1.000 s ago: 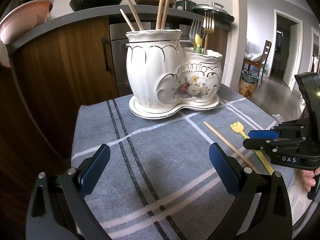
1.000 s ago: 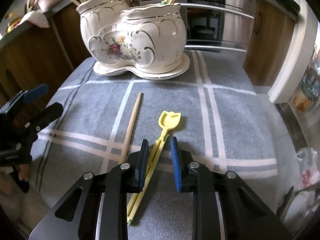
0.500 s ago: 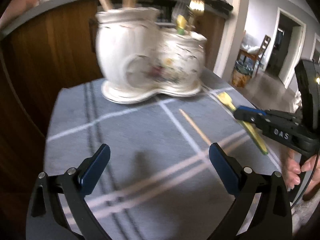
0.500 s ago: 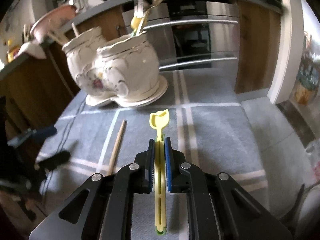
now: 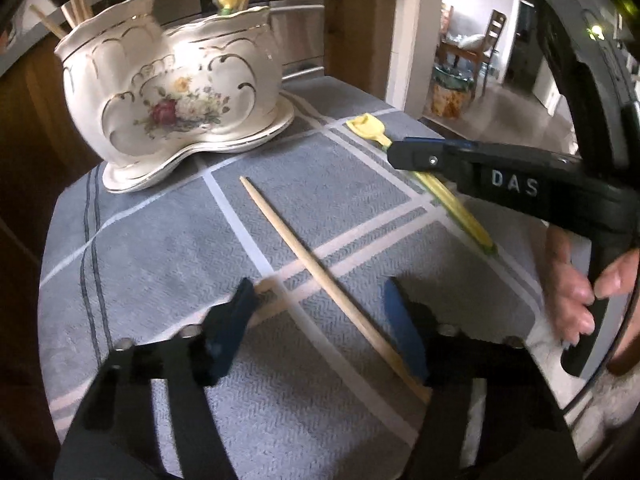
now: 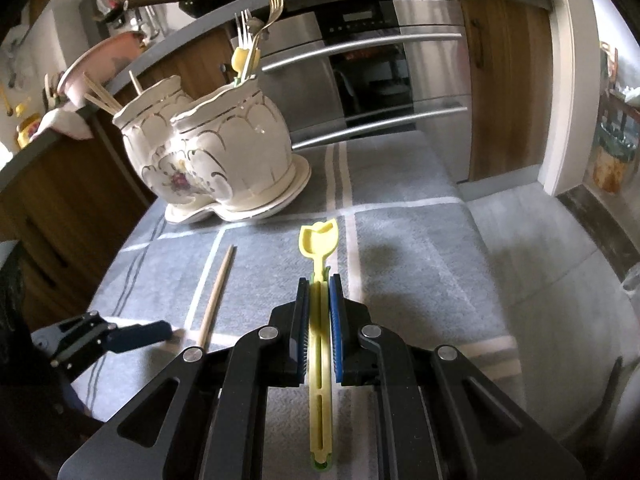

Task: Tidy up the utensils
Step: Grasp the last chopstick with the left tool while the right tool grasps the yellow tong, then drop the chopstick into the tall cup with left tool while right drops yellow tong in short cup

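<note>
A wooden chopstick [image 5: 320, 268] lies slantwise on the grey checked cloth [image 5: 160, 240]. My left gripper [image 5: 320, 300] straddles its near end; the jaws are closing, and the left pad is still apart from the stick. My right gripper [image 6: 319, 292] is shut on the handle of a yellow tulip-shaped spoon [image 6: 319, 240], held just above the cloth. It shows from the side in the left wrist view as the right gripper [image 5: 400, 152] with the spoon [image 5: 366, 128]. The white floral ceramic holder [image 6: 212, 160] [image 5: 172, 92] stands behind, with chopsticks in its larger pot and forks in the smaller.
A person's hand [image 5: 576, 292] grips the right tool's handle. Wooden cabinets and a steel oven [image 6: 380, 80] rise behind the table. A worktop above carries pans and a pink bowl [image 6: 100, 60]. The cloth's right edge [image 6: 460, 192] drops to the floor.
My left gripper has come down over the chopstick and its jaws have narrowed around it. My right gripper closed fully on the yellow spoon and raised it slightly.
</note>
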A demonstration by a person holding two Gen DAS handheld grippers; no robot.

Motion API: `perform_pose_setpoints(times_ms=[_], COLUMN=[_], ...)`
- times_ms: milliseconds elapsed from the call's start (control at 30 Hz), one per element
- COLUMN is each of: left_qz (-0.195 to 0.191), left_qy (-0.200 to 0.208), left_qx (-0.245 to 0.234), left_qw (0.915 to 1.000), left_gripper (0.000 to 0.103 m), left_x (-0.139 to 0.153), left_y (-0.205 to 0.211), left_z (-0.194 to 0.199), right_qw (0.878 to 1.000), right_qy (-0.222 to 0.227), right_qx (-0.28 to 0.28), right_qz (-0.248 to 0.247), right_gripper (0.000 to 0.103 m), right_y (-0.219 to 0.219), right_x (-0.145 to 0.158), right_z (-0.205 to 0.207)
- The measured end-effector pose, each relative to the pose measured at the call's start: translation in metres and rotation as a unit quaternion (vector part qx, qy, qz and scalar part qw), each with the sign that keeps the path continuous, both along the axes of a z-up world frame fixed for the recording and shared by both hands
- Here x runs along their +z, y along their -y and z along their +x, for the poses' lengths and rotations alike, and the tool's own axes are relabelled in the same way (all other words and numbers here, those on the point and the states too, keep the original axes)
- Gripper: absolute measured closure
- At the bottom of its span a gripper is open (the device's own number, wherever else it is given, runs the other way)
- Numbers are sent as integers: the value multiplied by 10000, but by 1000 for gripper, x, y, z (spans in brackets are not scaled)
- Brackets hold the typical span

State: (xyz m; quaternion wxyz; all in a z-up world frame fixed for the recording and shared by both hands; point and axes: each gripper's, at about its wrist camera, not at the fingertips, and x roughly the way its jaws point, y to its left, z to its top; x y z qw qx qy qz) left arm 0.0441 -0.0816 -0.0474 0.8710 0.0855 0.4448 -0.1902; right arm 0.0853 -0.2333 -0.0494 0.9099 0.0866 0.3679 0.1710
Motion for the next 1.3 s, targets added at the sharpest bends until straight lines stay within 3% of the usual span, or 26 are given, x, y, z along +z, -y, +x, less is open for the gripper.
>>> perform_pose_setpoints(times_ms=[33, 100, 267, 500, 700, 900, 933, 1000, 1133, 1300], left_qz=[21, 33, -43, 434, 128, 31, 26, 113, 141, -321], left_qy=[-12, -70, -315, -534, -523, -419, -353, -209, 80, 814], left_qx=[-14, -101, -207, -430, -193, -86, -77, -131, -333, -345], left_qw=[10000, 9999, 9993, 9967, 9984, 9991, 9993, 9996, 9993, 9956], left_gripper=[60, 88, 97, 97, 81, 81, 83, 97, 97, 97], left_x=[1, 3, 7, 10, 11, 4, 4, 2, 2, 24], left_y=[1, -2, -23, -51, -60, -48, -47, -41, -34, -63], left_z=[-1, 2, 10, 11, 28, 45, 46, 46, 38, 17], right_qw=[10000, 10000, 10000, 9999, 9998, 9996, 9996, 9996, 9994, 9970], right_qy=[6, 14, 17, -25, -97, -49, -35, 5, 265, 746], right_qx=[-1, 2, 30, 117, 183, 244, 259, 258, 206, 171], right_qz=[18, 41, 49, 40, -77, -111, -107, -97, -36, 145], right_gripper=[92, 92, 92, 92, 92, 92, 92, 92, 92, 92], right_y=[1, 1, 0, -2, -8, -8, -8, -8, -6, -3], right_x=[1, 1, 1, 0, -3, -2, -1, 0, 8, 25], right_z=[0, 0, -1, -1, 0, -2, -2, -2, -7, -18])
